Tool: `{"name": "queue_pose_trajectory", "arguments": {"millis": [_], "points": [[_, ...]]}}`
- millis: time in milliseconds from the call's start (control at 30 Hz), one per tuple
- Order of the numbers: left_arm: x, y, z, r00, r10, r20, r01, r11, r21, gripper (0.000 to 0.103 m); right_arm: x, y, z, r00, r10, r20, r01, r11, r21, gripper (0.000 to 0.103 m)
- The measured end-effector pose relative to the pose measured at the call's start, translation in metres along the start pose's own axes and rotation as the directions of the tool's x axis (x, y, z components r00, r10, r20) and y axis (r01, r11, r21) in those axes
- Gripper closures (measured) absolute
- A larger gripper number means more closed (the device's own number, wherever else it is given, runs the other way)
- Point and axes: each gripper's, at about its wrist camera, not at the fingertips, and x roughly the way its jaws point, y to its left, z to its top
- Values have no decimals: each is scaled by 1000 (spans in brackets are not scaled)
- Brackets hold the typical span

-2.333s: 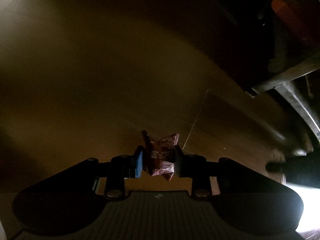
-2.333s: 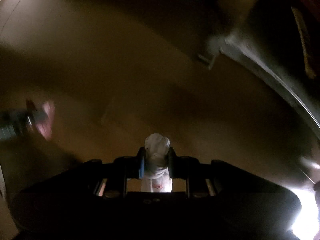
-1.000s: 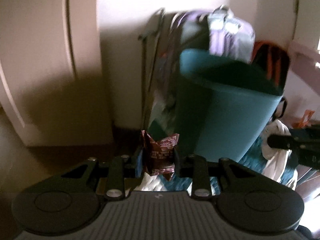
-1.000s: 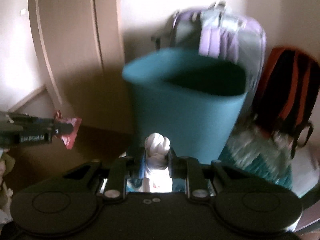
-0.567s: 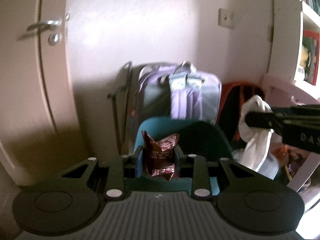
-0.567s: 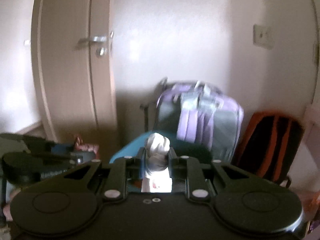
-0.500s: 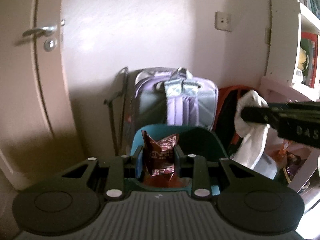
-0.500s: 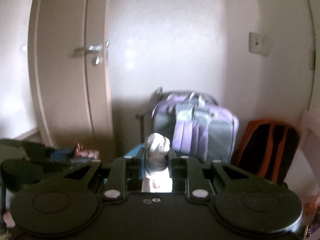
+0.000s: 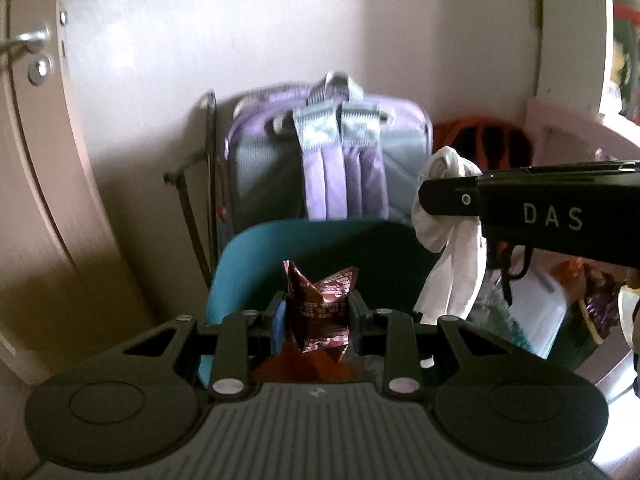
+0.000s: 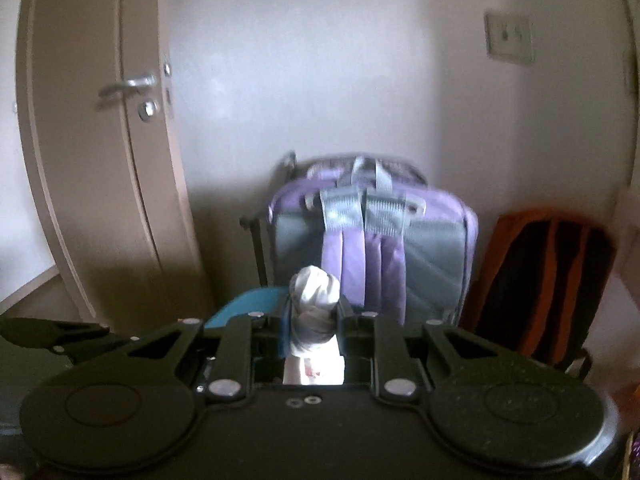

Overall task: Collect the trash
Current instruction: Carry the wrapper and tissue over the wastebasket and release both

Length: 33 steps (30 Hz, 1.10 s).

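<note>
Your left tool (image 9: 316, 314) pinches a crumpled maroon wrapper (image 9: 318, 312), and your right tool (image 10: 314, 322) pinches a wad of white tissue (image 10: 314, 304); neither grip has changed since the earlier frames. What differs is the setting: a couple of seconds ago both tools hung over a dark brown floor, and now both are raised at the teal bin (image 9: 248, 264), the wrapper over its open mouth. From the left wrist view your right tool has come in closer from the right, tissue dangling at the bin's right rim.

Behind the bin a purple backpack (image 9: 332, 160) leans on the pale wall, an orange-and-black bag (image 10: 552, 280) beside it, a door (image 10: 80, 120) to the left.

The bin's inside is dark; something reddish lies below the wrapper, too dim to name.
</note>
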Motion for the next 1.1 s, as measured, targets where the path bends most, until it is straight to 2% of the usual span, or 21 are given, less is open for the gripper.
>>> {"name": "queue_pose_trajectory", "arguments": {"millis": [133, 367, 533, 700, 833, 933, 1100], "points": [[31, 3, -4, 997, -11, -73, 11, 1000, -11, 73, 30, -6, -12, 997, 10, -78, -8, 1000, 17, 82], [70, 12, -8, 981, -29, -193, 27, 1000, -16, 73, 70, -13, -33, 979, 26, -200, -21, 999, 25, 82], [83, 18, -11, 974, -39, -223, 42, 999, 9, 73, 83, -10, -42, 962, 40, -269, -43, 999, -4, 78], [92, 22, -14, 963, -54, -264, 54, 999, -5, 73, 89, -11, -49, 941, 42, -335, -50, 999, -15, 76], [93, 21, -20, 955, -74, -288, 75, 997, -6, 70, 85, -9, -52, 937, 39, -346, -56, 998, -40, 74], [92, 23, -23, 952, -63, -299, 61, 998, -16, 58, 83, -8, -52, 935, 31, -354, -53, 997, -51, 73], [84, 23, -23, 956, -59, -287, 59, 998, -11, 56, 77, -9, -50, 935, 23, -355, -39, 999, -38, 69]]}}
